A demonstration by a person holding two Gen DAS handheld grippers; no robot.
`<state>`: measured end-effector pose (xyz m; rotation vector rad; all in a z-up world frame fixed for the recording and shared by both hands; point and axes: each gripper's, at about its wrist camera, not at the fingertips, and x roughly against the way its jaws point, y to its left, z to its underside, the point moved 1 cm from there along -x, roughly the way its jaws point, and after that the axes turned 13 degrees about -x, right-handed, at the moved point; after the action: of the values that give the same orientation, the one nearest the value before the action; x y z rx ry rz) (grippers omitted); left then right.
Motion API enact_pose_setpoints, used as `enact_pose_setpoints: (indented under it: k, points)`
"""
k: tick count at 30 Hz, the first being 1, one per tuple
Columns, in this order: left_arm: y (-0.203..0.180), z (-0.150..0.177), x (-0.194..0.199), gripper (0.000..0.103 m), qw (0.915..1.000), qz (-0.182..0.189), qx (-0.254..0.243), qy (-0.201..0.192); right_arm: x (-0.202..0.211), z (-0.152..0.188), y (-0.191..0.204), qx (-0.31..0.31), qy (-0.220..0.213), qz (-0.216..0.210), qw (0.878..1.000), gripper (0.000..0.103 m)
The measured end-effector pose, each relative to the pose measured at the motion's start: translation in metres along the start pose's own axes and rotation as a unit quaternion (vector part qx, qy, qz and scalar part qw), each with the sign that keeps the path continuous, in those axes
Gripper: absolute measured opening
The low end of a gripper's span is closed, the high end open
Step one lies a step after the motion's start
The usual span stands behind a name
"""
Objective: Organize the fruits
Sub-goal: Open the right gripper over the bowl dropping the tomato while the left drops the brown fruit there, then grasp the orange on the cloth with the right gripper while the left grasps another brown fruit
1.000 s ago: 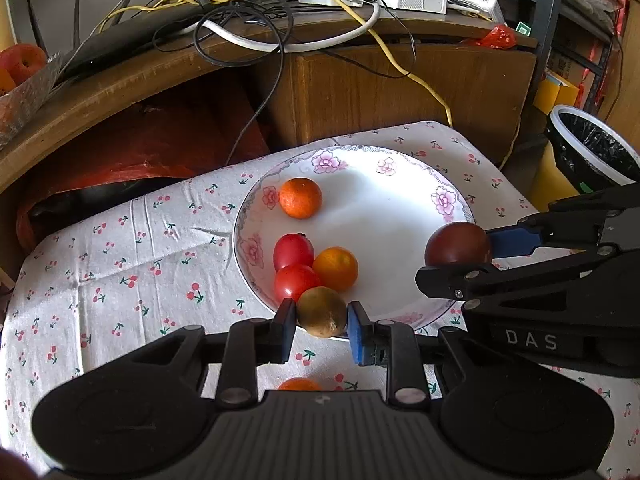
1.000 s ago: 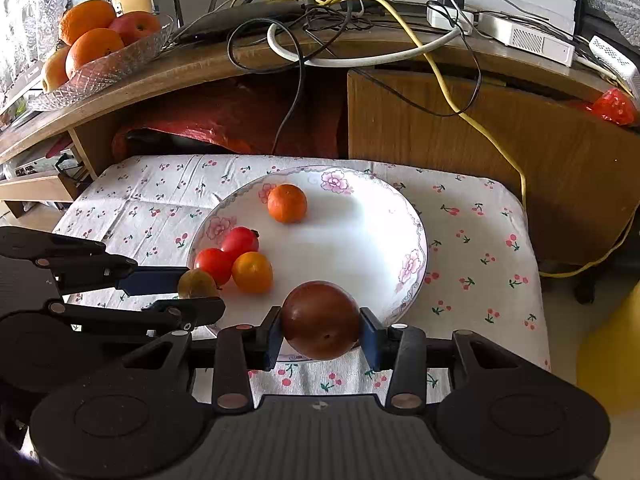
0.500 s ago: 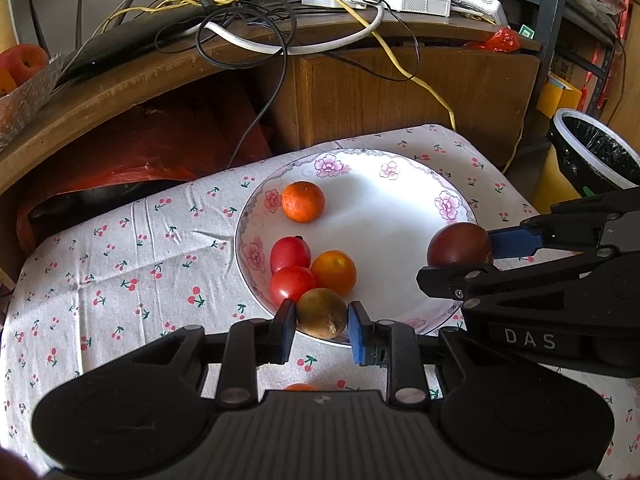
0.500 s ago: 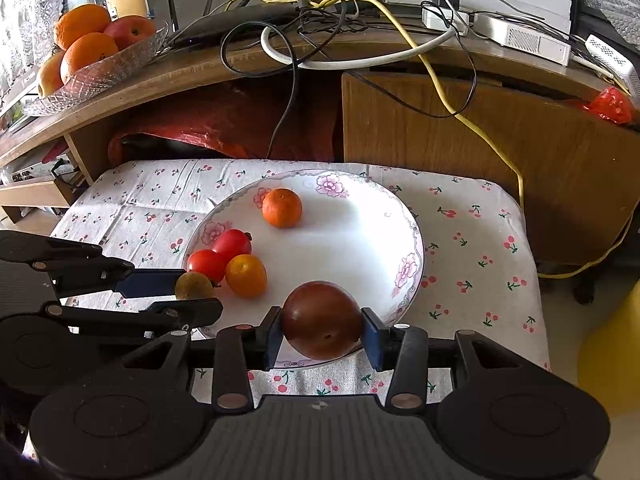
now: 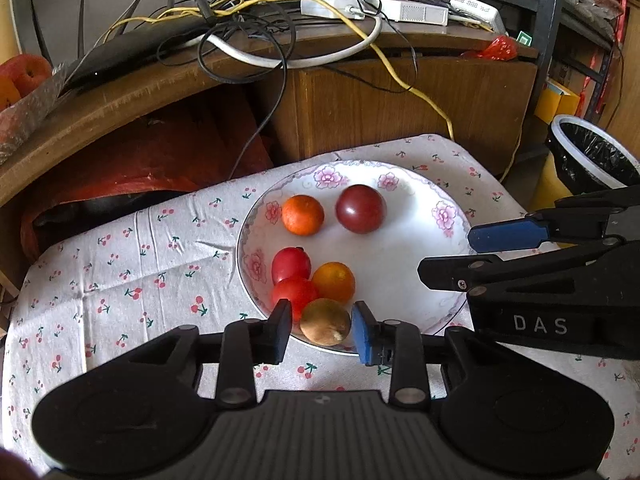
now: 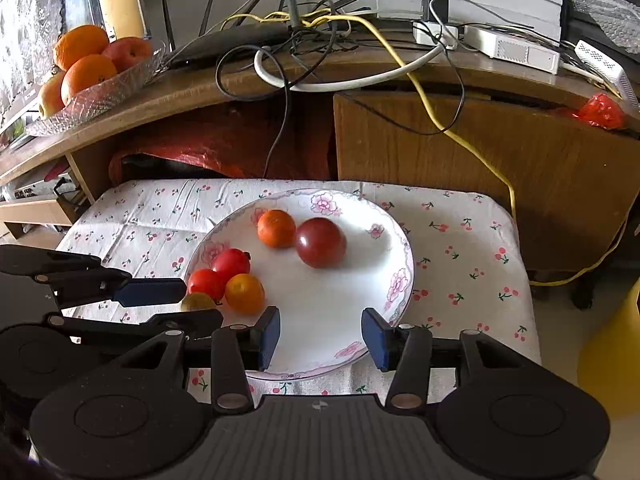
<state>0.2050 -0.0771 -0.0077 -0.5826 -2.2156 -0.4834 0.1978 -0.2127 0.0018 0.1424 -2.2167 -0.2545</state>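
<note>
Fruits: six on the plate (image 5: 454,240) atop the bench. Right tool (image 6: 320,338) gapes empty over the near rim; dark plum (image 6: 321,242) lies beside the tangerine (image 6: 276,228). Left tool (image 5: 321,330) stands parted around the brown fruit (image 5: 325,321). We advise withdrawing straight back, nudging nothing.

A lived-in home corner, this: a low worktop (image 6: 460,240) under a cherry-print cloth carries a flowered china plate (image 6: 400,280). Behind it a curved wooden desk (image 6: 440,136) is heaped with a router (image 5: 132,56), a power strip (image 5: 328,6) and tangled cables (image 6: 304,56). There's a glass fruit bowl (image 6: 108,88) up left, and a lined bin (image 5: 592,156) stands by the side.
</note>
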Motion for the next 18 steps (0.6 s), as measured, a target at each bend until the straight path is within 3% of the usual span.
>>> enact_pose_setpoints:
  k: [18]
  points:
    - [0.006, 0.020, 0.032, 0.045, 0.9998, 0.009, -0.016, -0.005, 0.010, 0.012, 0.012, 0.020, 0.011, -0.022, 0.999, 0.043]
